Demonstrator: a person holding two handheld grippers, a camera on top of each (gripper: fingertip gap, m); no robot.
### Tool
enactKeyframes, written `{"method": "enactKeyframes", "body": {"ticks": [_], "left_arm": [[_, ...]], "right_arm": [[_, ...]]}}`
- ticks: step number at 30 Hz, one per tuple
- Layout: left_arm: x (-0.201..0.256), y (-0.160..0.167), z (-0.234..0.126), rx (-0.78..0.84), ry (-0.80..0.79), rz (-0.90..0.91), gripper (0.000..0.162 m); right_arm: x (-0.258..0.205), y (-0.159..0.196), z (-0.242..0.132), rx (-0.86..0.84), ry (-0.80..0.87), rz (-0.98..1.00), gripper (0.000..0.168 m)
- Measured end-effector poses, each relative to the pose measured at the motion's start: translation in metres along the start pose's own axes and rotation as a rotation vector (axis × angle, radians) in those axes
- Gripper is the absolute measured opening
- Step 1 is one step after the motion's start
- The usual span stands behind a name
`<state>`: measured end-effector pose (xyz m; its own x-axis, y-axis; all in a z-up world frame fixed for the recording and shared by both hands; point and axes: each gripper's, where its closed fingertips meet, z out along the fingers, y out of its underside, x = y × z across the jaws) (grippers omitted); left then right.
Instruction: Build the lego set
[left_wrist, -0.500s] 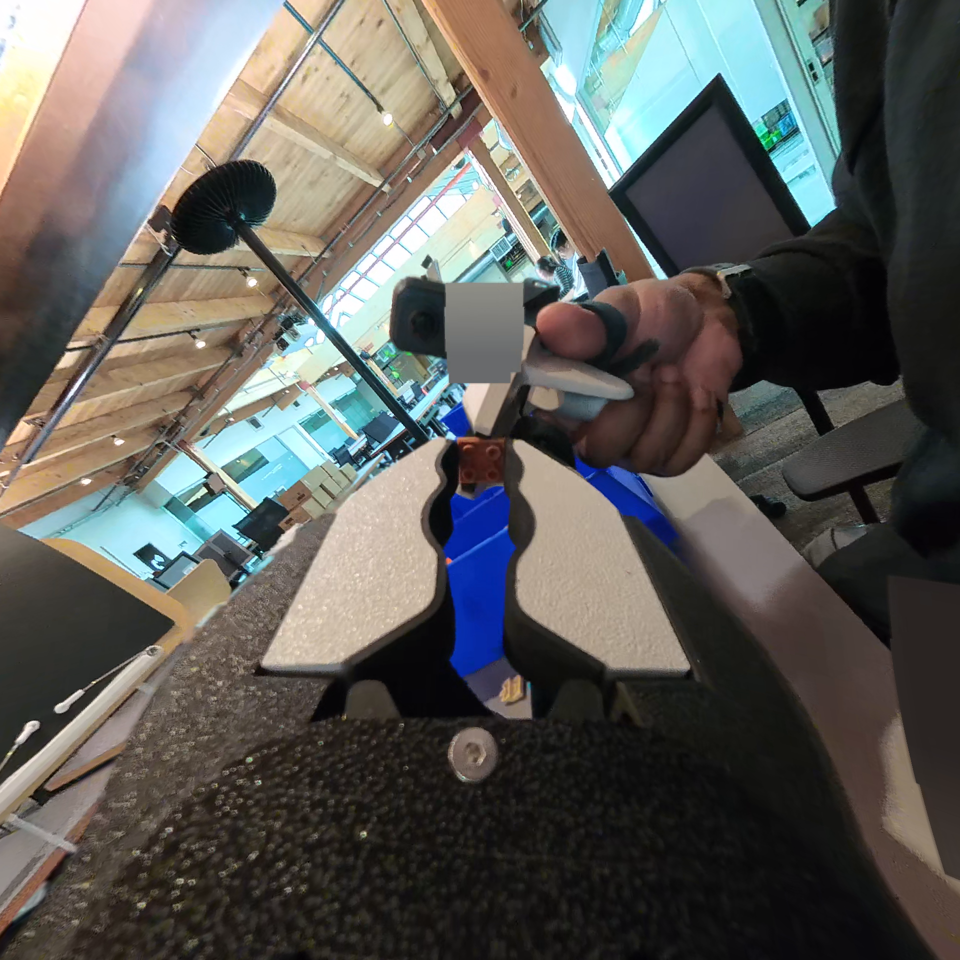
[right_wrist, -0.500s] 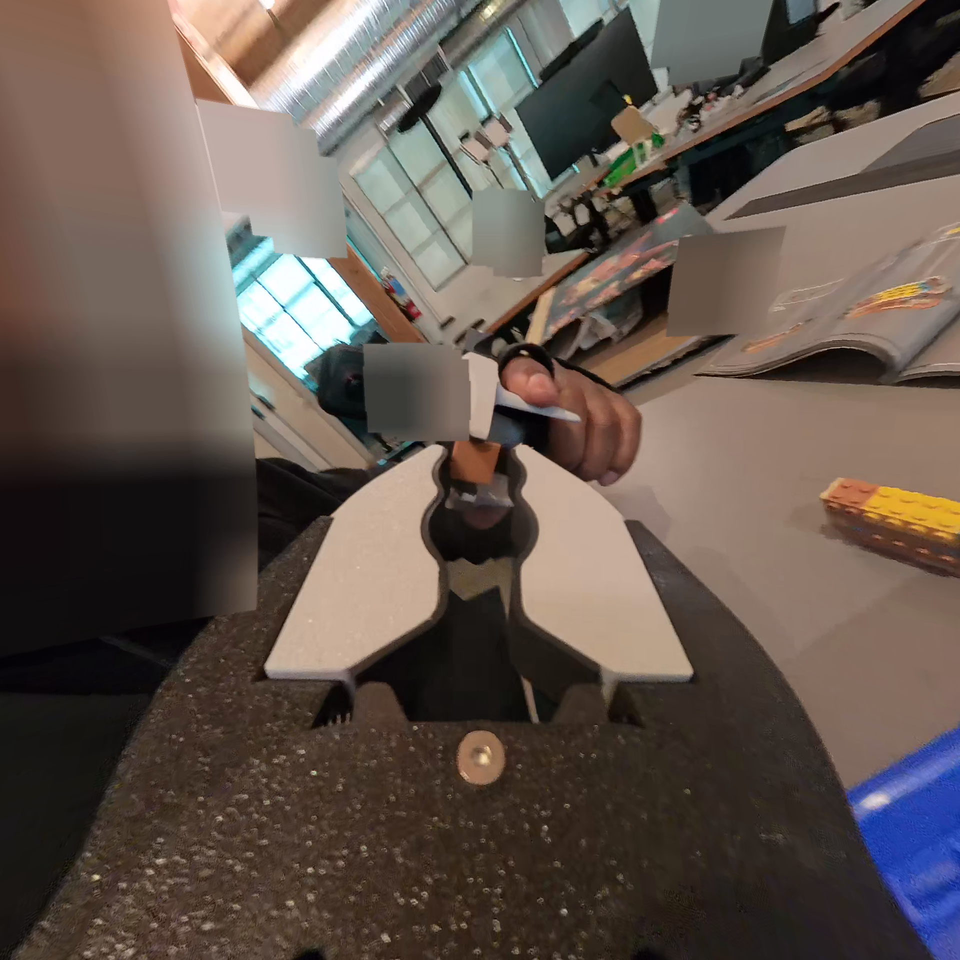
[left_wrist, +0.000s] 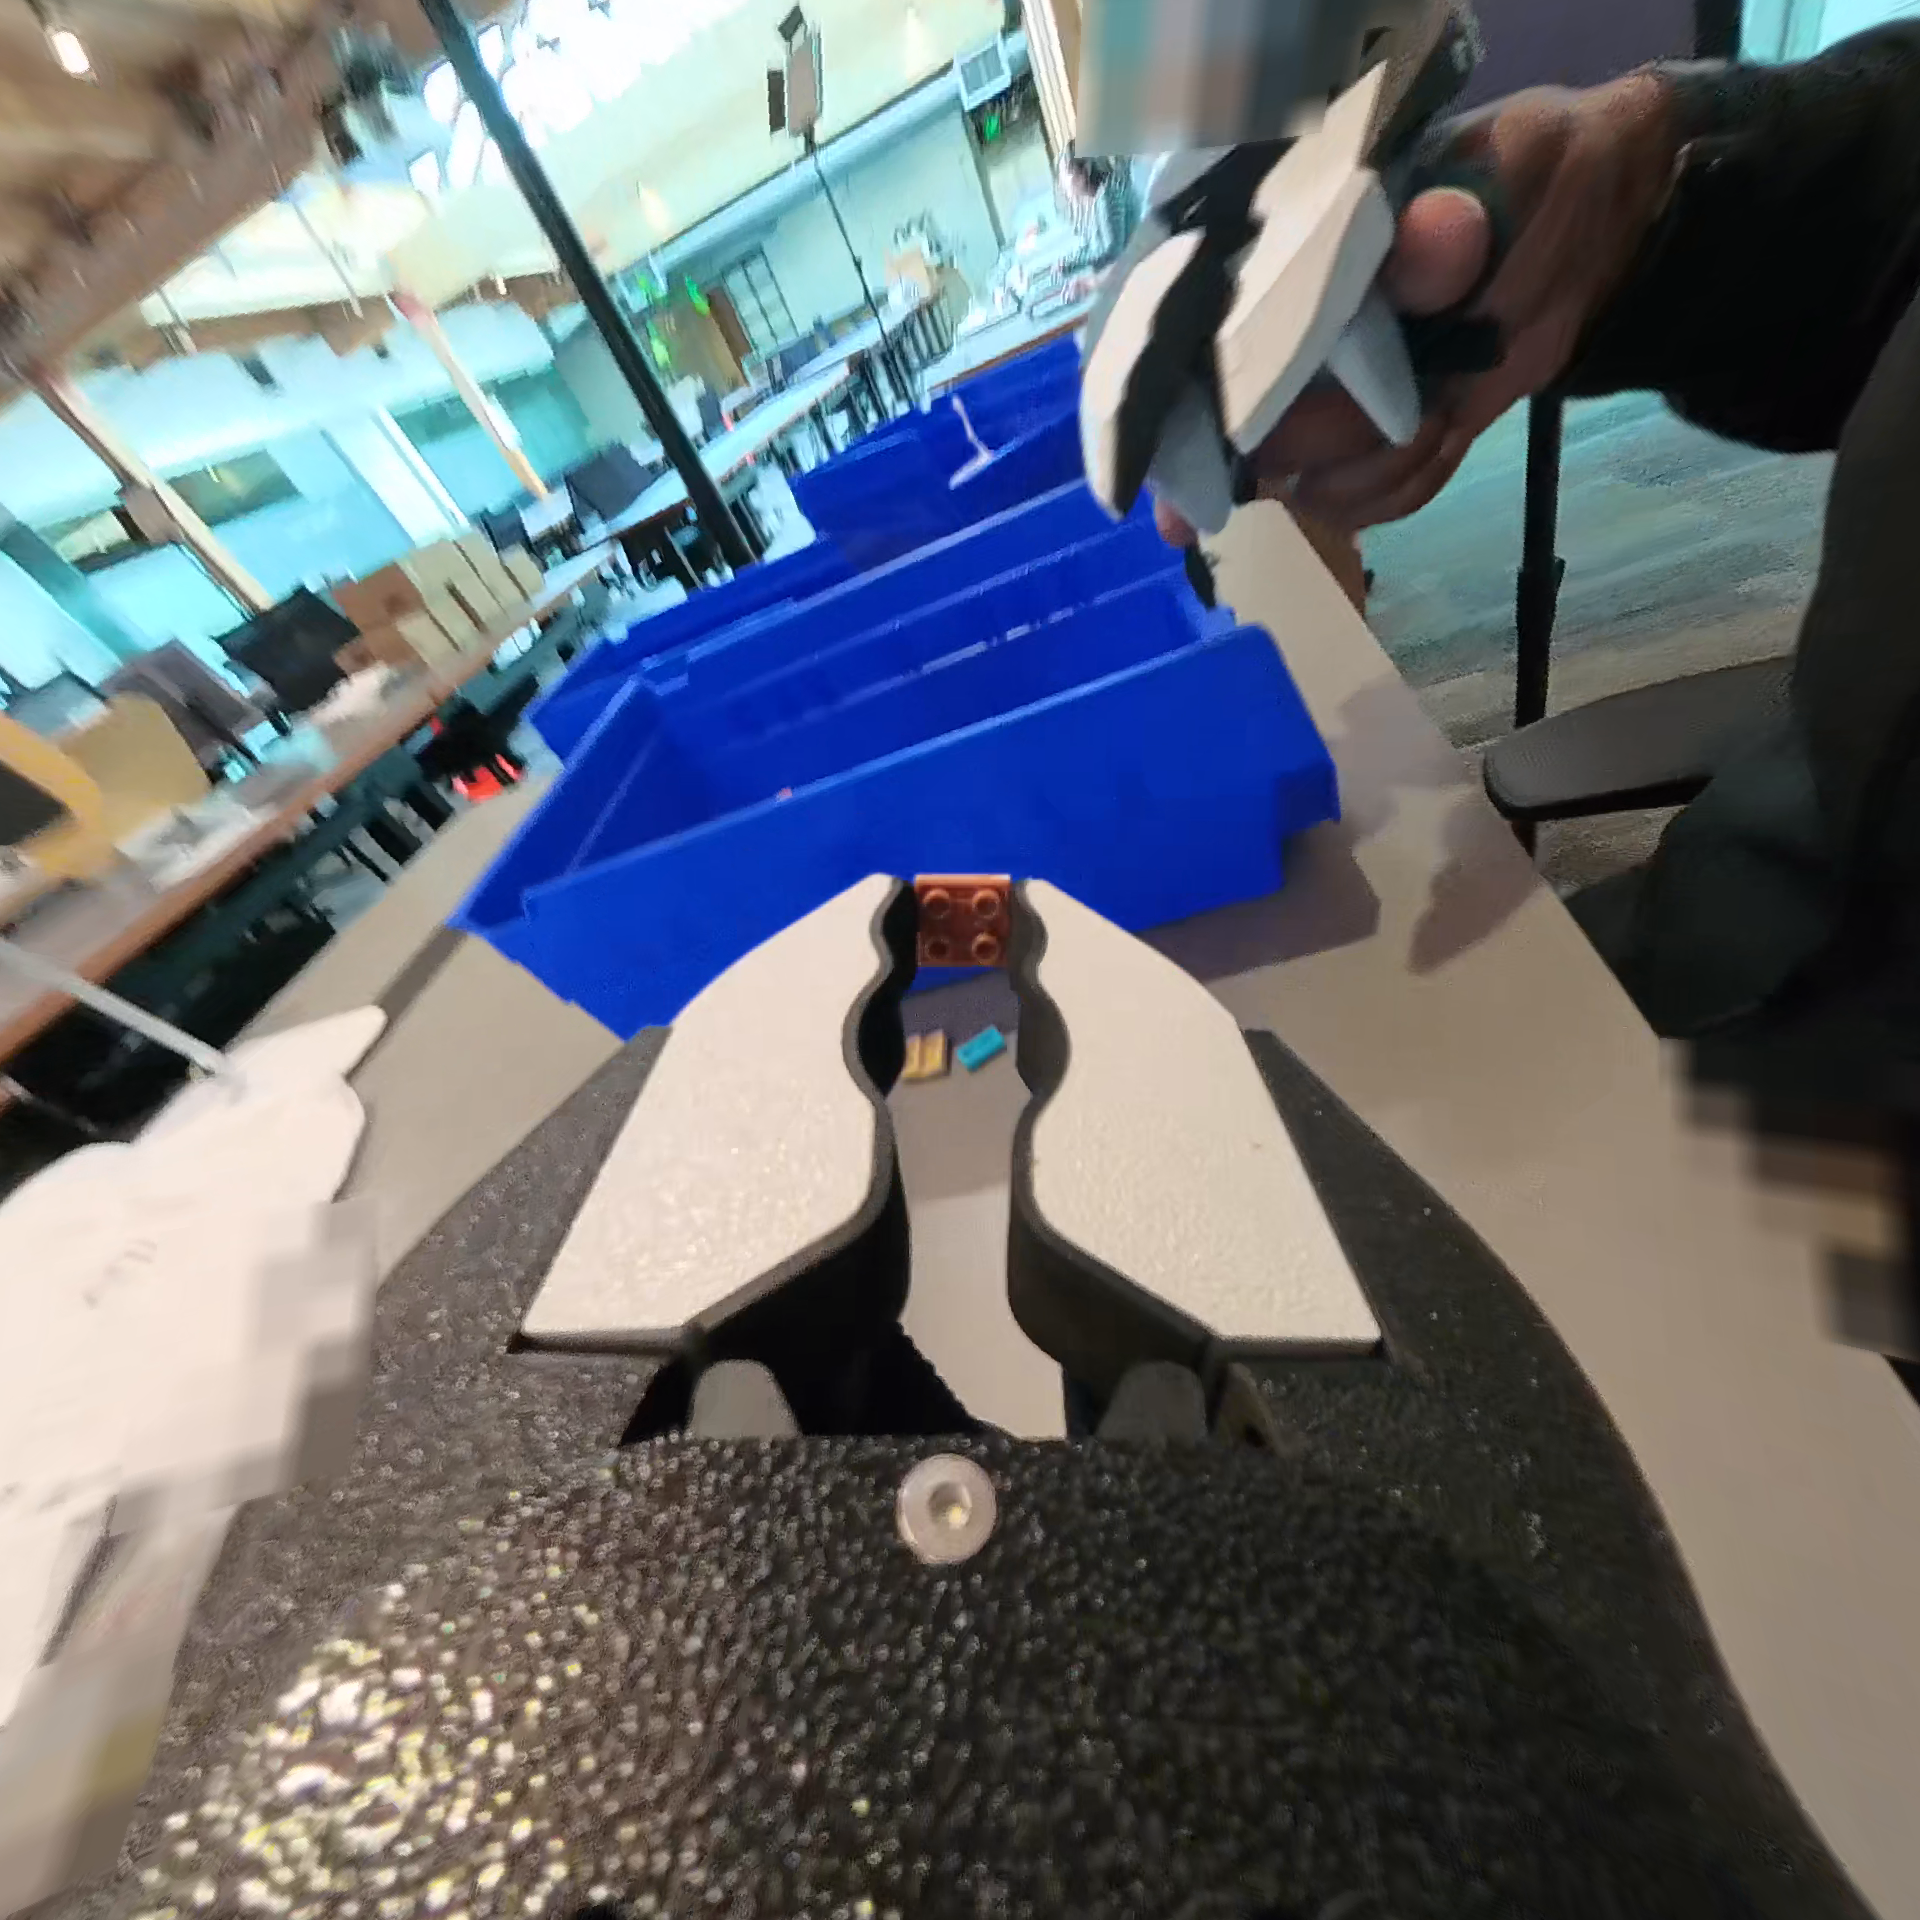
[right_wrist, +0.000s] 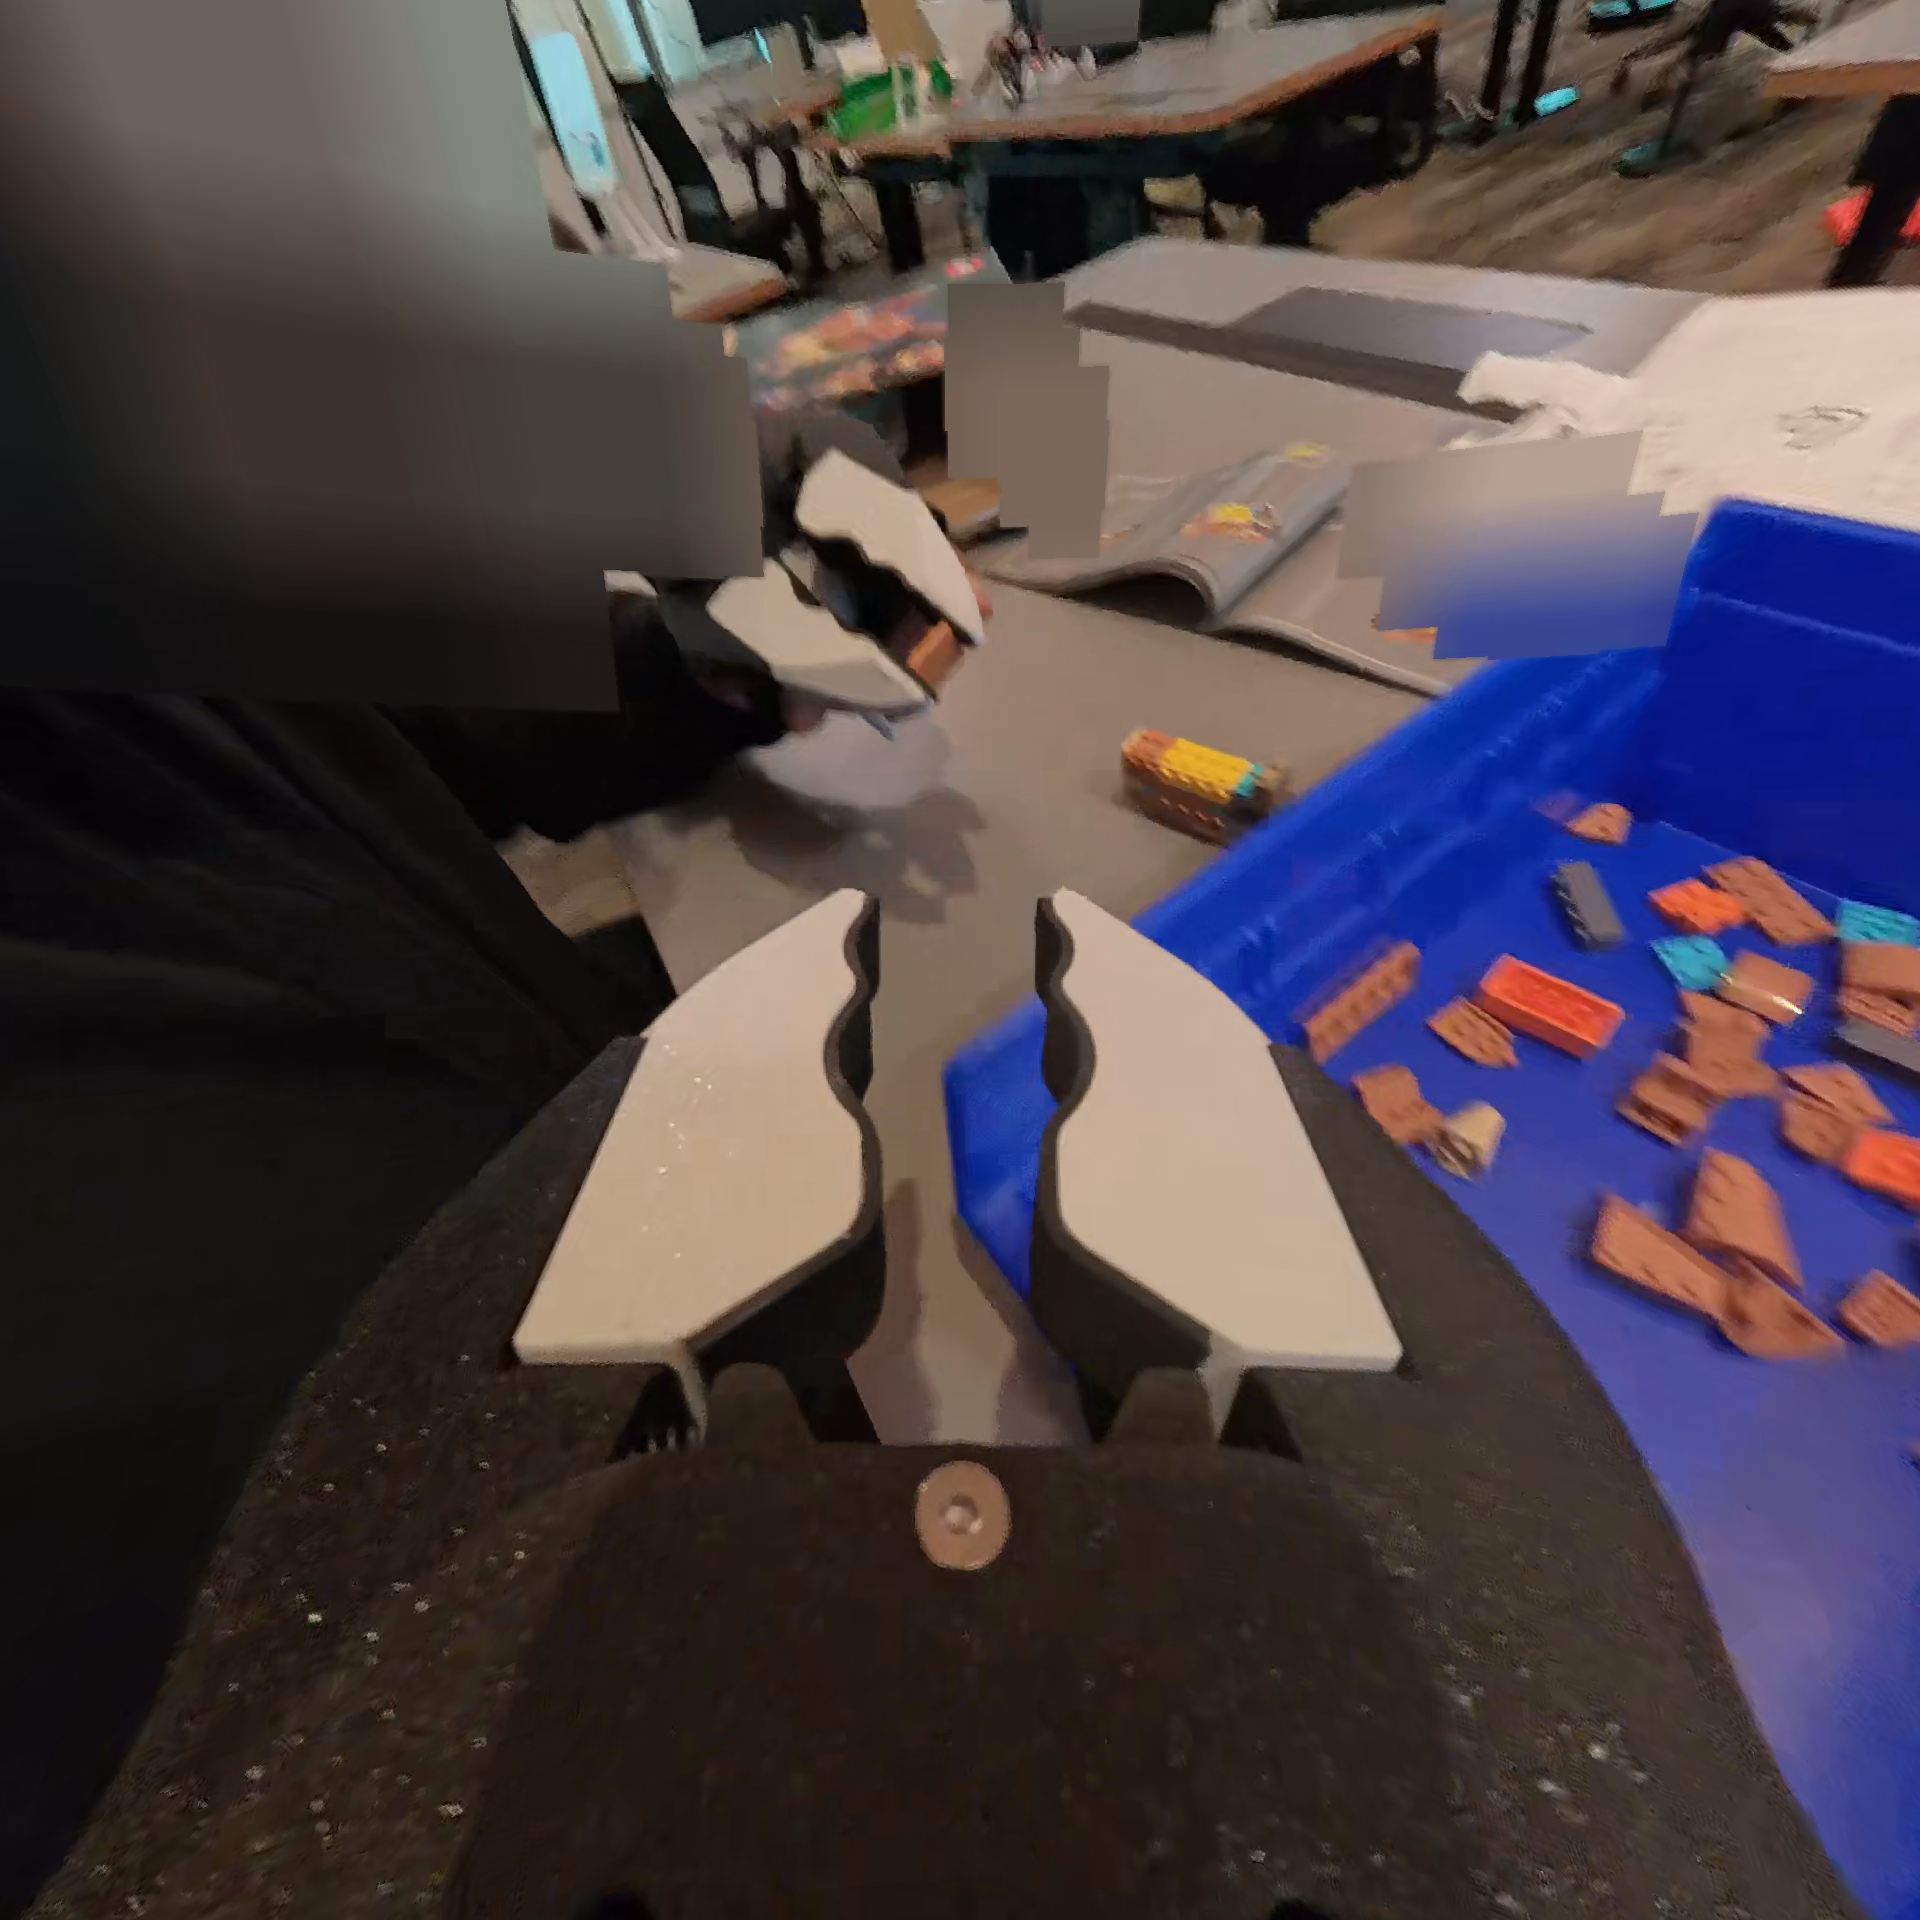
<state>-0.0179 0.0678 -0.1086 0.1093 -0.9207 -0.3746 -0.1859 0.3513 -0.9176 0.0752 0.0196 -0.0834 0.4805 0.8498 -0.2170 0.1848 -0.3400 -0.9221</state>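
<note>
My left gripper (left_wrist: 962, 914) is shut on a small brown two-by-two plate (left_wrist: 962, 921), held at its tips above the grey table (left_wrist: 1455, 1039). It also shows in the right wrist view (right_wrist: 948, 657), at the left, with the brown plate (right_wrist: 932, 649) in it. My right gripper (right_wrist: 956, 920) is open and empty over the table edge next to a blue bin (right_wrist: 1299, 883). In the left wrist view the right gripper (left_wrist: 1174, 468) hangs high at the upper right in a hand. A partly built brown, yellow and teal block (right_wrist: 1195, 779) lies on the table.
The blue bin holds several loose brown, orange and teal bricks (right_wrist: 1714, 1091). More blue bins (left_wrist: 935, 727) stand in a row ahead of the left gripper. Small yellow (left_wrist: 925, 1055) and teal (left_wrist: 982, 1047) pieces lie on the table. An open booklet (right_wrist: 1195, 551) lies farther back. The tips of one gripper are about 12 cm away from the tips of the other.
The two grippers were raised with their tips together at the brown plate. They have come apart and tilted down to the table. The right gripper has opened; the left keeps the plate.
</note>
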Motion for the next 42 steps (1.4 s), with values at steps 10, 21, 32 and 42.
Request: {"method": "enactKeyframes", "body": {"ticks": [10, 21, 32, 42], "left_arm": [[-0.017, 0.035, 0.002, -0.121, 0.004, -0.168, 0.016], [-0.025, 0.053, 0.000, -0.175, 0.006, -0.245, 0.016], [-0.013, 0.073, 0.003, -0.323, 0.055, -0.301, 0.016], [0.005, 0.099, 0.014, -0.526, 0.104, -0.385, 0.017]], "right_arm": [[0.043, 0.074, -0.036, -0.448, 0.159, -0.250, 0.025], [0.053, 0.093, -0.028, -0.575, 0.070, -0.319, 0.026], [0.045, 0.099, -0.034, -0.641, 0.010, -0.329, 0.027], [0.046, 0.110, -0.025, -0.672, 0.011, -0.365, 0.023]]}}
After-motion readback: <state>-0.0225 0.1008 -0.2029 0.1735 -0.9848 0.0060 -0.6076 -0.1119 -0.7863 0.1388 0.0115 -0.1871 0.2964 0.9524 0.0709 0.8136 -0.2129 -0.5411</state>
